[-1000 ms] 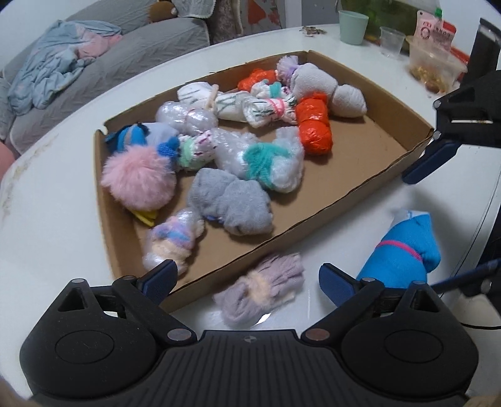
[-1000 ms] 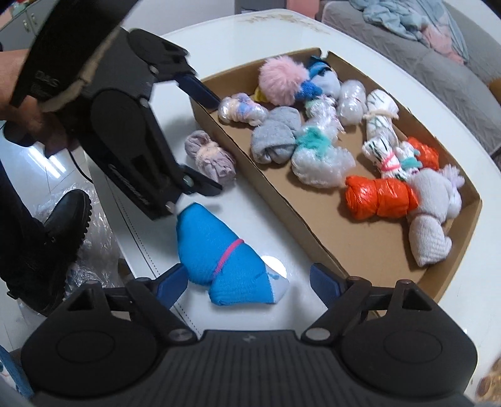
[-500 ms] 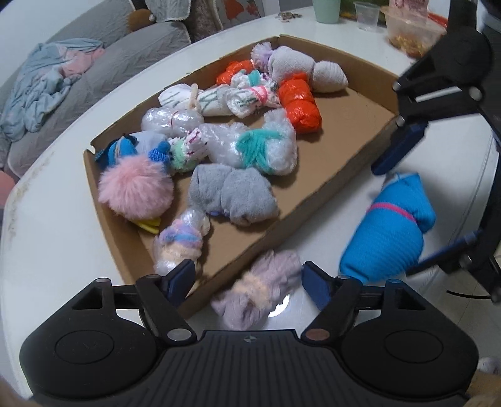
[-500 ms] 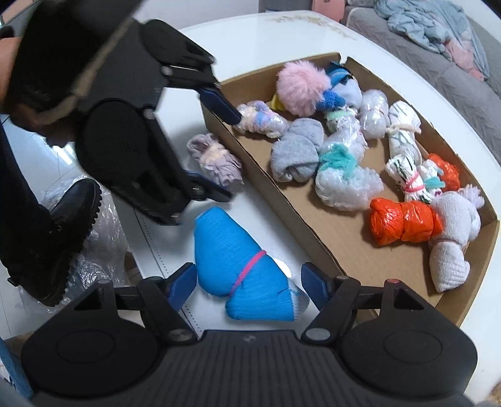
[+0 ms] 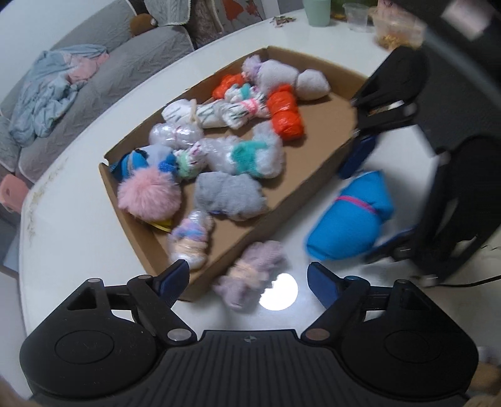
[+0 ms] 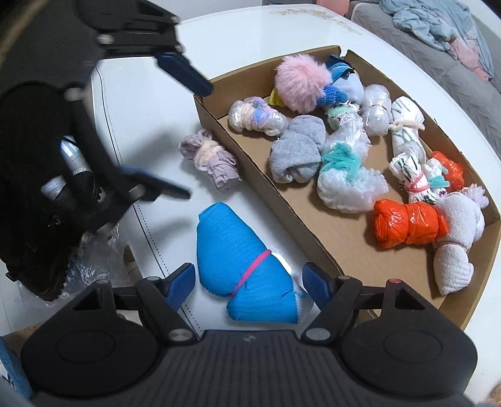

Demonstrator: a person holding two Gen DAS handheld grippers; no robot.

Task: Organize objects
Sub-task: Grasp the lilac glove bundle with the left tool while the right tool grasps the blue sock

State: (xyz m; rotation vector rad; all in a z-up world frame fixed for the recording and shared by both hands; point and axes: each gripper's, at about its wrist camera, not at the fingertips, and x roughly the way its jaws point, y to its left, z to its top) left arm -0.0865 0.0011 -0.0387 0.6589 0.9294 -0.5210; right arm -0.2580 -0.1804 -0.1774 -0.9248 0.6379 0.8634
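L gripper [image 5: 247, 278] is hovering w/ jaws spread, just reopening, over the lilac rolled sock bundle [image 5: 250, 269] lying on the white surface [image 5: 72, 225] beside the shallow cardboard tray [image 5: 313, 175]. R gripper [image 6: 249, 280] jaws are sitting apart around the bright blue rolled cloth w/ pink band [image 6: 238, 256], not pinching it.

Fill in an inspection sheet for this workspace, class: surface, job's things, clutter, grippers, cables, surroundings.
Surface: white table, glossy, with a lamp glare.
Job's things: cardboard tray holding bundles, among them a pink pompom, a grey sock roll and an orange bag bundle; a blue sock bundle and a lilac sock bundle lie on the table outside it.
Clutter: green cup, clear cup, snack tub at the far edge.
Grippers: left gripper open above the lilac bundle, jaws just opening; right gripper open, astride the blue bundle, having just been closing.
Cables: one black cable.
Surroundings: grey sofa with clothes.
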